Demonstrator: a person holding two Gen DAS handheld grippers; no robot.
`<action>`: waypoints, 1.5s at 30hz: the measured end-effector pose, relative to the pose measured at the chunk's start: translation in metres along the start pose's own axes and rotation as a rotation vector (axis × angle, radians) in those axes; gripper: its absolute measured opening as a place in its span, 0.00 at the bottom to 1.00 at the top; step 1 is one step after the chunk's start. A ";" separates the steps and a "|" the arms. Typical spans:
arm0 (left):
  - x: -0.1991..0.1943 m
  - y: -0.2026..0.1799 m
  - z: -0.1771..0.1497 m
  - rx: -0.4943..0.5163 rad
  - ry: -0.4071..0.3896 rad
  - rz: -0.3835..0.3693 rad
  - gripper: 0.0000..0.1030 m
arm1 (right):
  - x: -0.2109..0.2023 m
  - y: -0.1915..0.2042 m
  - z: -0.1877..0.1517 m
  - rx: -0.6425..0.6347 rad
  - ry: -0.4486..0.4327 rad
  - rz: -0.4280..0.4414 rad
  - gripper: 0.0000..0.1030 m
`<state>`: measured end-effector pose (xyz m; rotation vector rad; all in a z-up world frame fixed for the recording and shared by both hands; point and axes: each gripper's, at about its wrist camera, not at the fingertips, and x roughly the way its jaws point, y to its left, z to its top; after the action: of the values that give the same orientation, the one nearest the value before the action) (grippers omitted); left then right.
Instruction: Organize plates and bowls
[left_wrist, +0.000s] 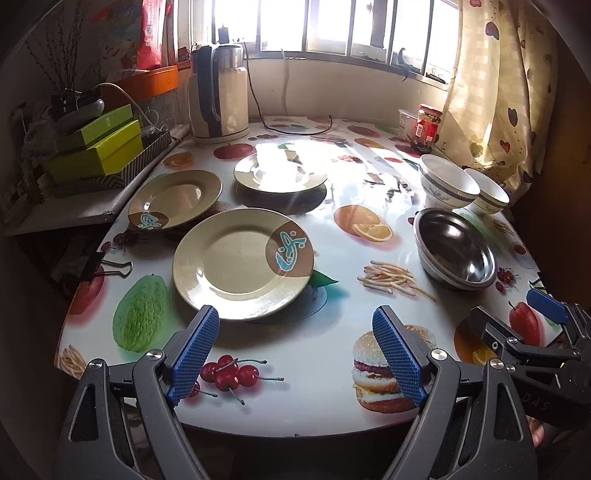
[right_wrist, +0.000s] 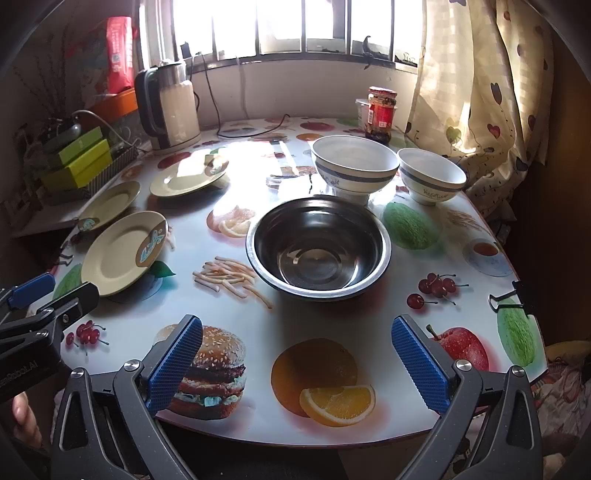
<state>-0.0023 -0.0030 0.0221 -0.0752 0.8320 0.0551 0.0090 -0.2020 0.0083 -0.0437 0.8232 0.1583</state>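
Note:
Three beige plates lie apart on the fruit-print table: a near plate (left_wrist: 242, 262) (right_wrist: 123, 253), a left plate (left_wrist: 175, 199) (right_wrist: 109, 205) and a far plate (left_wrist: 280, 173) (right_wrist: 188, 177). A steel bowl (left_wrist: 456, 249) (right_wrist: 319, 245) sits right of them. Two white bowls with blue bands stand behind it, a larger bowl (left_wrist: 447, 182) (right_wrist: 352, 166) and a smaller bowl (left_wrist: 489, 197) (right_wrist: 430, 179). My left gripper (left_wrist: 295, 321) is open and empty just before the near plate. My right gripper (right_wrist: 297, 334) is open and empty before the steel bowl.
An electric kettle (left_wrist: 218, 99) (right_wrist: 170, 110) with a cord stands at the back. A red-lidded jar (left_wrist: 428, 123) (right_wrist: 380, 114) is at the back right by the curtain. Green boxes (left_wrist: 99, 147) sit on a side shelf at left. Binder clips (left_wrist: 110, 266) (right_wrist: 509, 297) grip the table edges.

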 end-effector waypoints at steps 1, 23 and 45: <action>0.001 -0.001 0.001 0.004 0.002 0.003 0.83 | 0.000 0.001 0.001 -0.005 -0.005 -0.003 1.00; 0.003 0.002 0.012 0.006 -0.032 0.041 0.83 | 0.004 0.010 0.011 -0.051 -0.029 0.025 1.00; 0.005 0.001 0.014 -0.012 -0.016 0.060 0.83 | 0.008 0.003 0.013 -0.014 -0.025 0.035 1.00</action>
<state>0.0113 -0.0006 0.0274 -0.0610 0.8177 0.1176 0.0231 -0.1964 0.0116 -0.0401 0.7980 0.1977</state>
